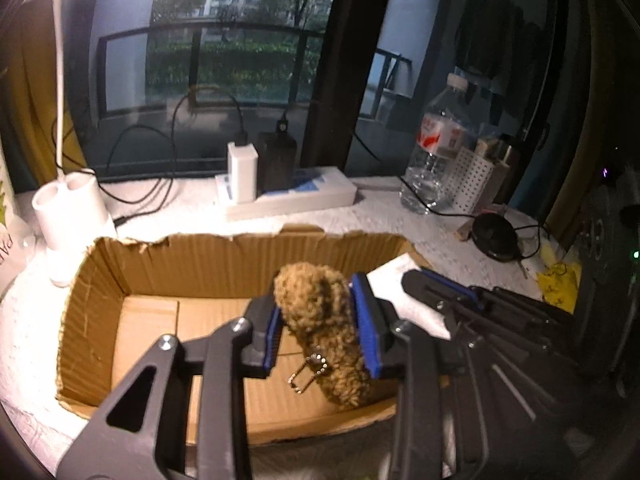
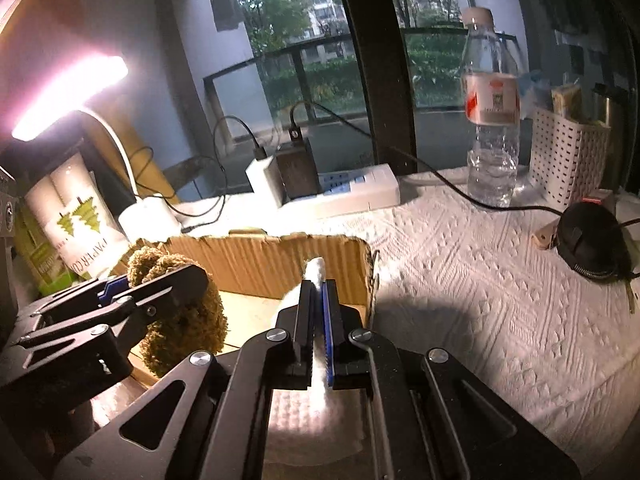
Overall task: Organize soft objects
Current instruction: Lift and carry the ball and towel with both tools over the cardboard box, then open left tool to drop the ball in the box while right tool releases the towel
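My left gripper [image 1: 318, 312] is shut on a brown fuzzy plush toy [image 1: 320, 328] with a small metal clasp [image 1: 308, 372], and holds it above the inside of an open cardboard box [image 1: 224, 264]. The toy [image 2: 180, 320] and left gripper [image 2: 156, 280] also show at the left of the right wrist view. My right gripper [image 2: 318, 292] is shut on a white soft cloth [image 2: 316, 272], thin between the jaws, at the box's [image 2: 260, 260] right end. The right gripper [image 1: 440, 284] shows to the right of the toy in the left wrist view.
A white textured cloth [image 2: 480, 300] covers the table. Behind the box stand a power strip with chargers [image 1: 288, 192], a water bottle [image 2: 492, 120], a perforated white basket [image 2: 568, 160], a desk lamp base [image 1: 68, 208], paper rolls [image 2: 76, 216] and a black round pouch [image 2: 592, 240].
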`<act>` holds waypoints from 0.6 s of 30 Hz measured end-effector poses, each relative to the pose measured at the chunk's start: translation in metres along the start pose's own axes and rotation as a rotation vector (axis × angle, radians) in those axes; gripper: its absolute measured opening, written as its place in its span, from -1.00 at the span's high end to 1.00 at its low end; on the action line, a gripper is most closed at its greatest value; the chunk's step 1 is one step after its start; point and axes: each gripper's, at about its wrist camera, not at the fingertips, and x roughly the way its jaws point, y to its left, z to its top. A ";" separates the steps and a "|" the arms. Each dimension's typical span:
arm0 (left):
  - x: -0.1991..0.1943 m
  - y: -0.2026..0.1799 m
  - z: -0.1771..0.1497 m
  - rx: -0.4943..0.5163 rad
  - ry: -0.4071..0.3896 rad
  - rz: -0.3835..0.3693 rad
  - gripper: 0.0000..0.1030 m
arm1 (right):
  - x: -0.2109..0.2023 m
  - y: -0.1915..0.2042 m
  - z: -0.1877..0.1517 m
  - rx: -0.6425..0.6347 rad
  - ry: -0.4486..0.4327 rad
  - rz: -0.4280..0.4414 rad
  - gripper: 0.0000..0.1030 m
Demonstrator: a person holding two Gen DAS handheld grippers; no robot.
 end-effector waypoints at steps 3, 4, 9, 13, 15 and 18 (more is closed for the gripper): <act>0.004 0.000 -0.001 0.000 0.023 0.003 0.11 | 0.000 0.000 0.001 0.007 0.006 0.002 0.90; 0.004 0.000 -0.001 -0.004 0.025 -0.002 -0.11 | 0.000 0.000 0.002 0.007 0.008 0.000 0.88; -0.005 0.003 0.001 -0.016 0.017 -0.010 -0.21 | -0.010 0.003 0.007 0.003 -0.019 -0.005 0.41; -0.017 0.006 0.003 -0.024 0.000 -0.006 -0.22 | -0.020 0.004 0.010 -0.003 -0.031 -0.043 0.28; -0.025 0.007 0.004 -0.025 -0.010 -0.002 -0.22 | -0.025 0.004 0.011 0.000 -0.036 -0.069 0.17; -0.038 0.009 0.004 -0.025 -0.030 0.000 -0.22 | -0.036 0.004 0.012 0.005 -0.049 -0.091 0.17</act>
